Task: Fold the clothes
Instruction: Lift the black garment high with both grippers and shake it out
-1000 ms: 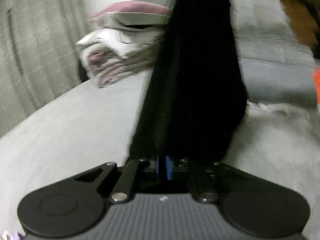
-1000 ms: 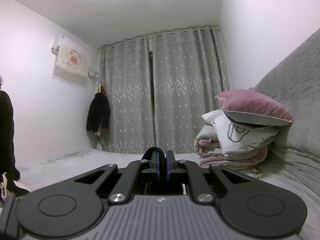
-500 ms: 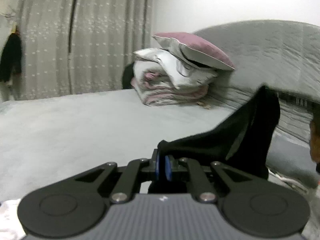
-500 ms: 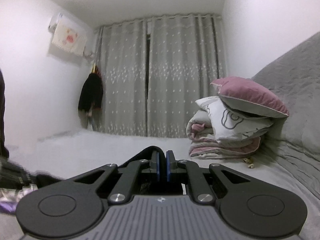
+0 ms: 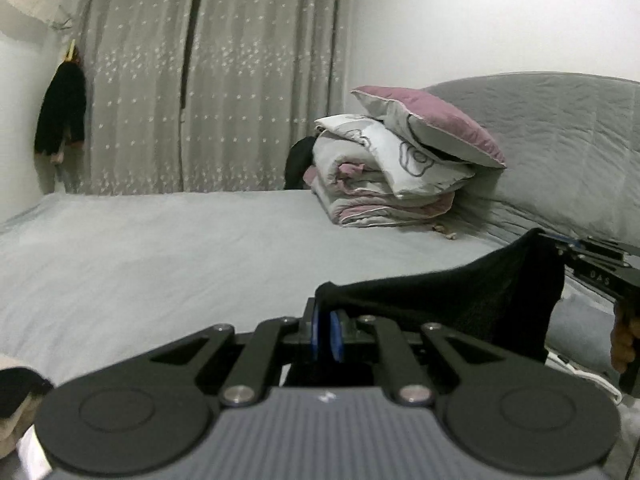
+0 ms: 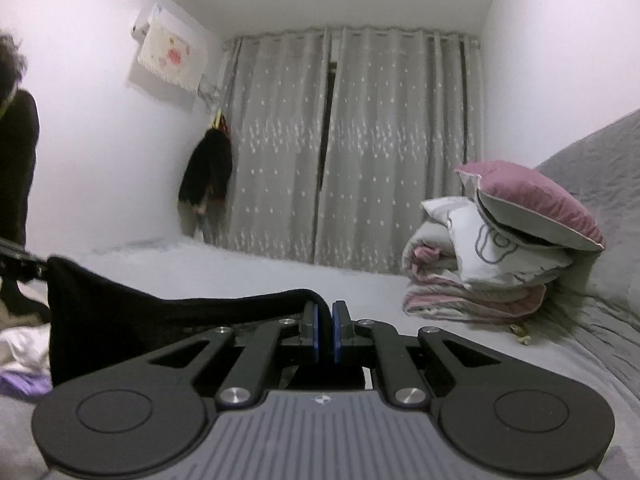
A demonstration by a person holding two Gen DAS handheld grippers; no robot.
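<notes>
A black garment [image 5: 460, 300] is stretched between both grippers above the grey bed [image 5: 160, 248]. My left gripper [image 5: 325, 322] is shut on one end of it, the cloth running off to the right. There the right gripper [image 5: 560, 246] pinches the far corner. In the right wrist view, my right gripper [image 6: 325, 326] is shut on the black garment [image 6: 160, 320], which spreads left to the left gripper [image 6: 24, 264] at the frame edge. The lower part of the garment hangs out of sight behind the gripper bodies.
Folded quilts topped by a pink pillow [image 5: 424, 132] are stacked at the head of the bed against the grey headboard [image 5: 560, 140]. Grey curtains [image 6: 352, 148] close the far wall. Loose white and purple clothes [image 6: 20, 360] lie at the left. A person [image 6: 16, 160] stands at far left.
The left gripper rose and rolled level, so the garment went from hanging in front of its camera to stretching sideways. The right gripper dropped a little, and the garment's span came into its view.
</notes>
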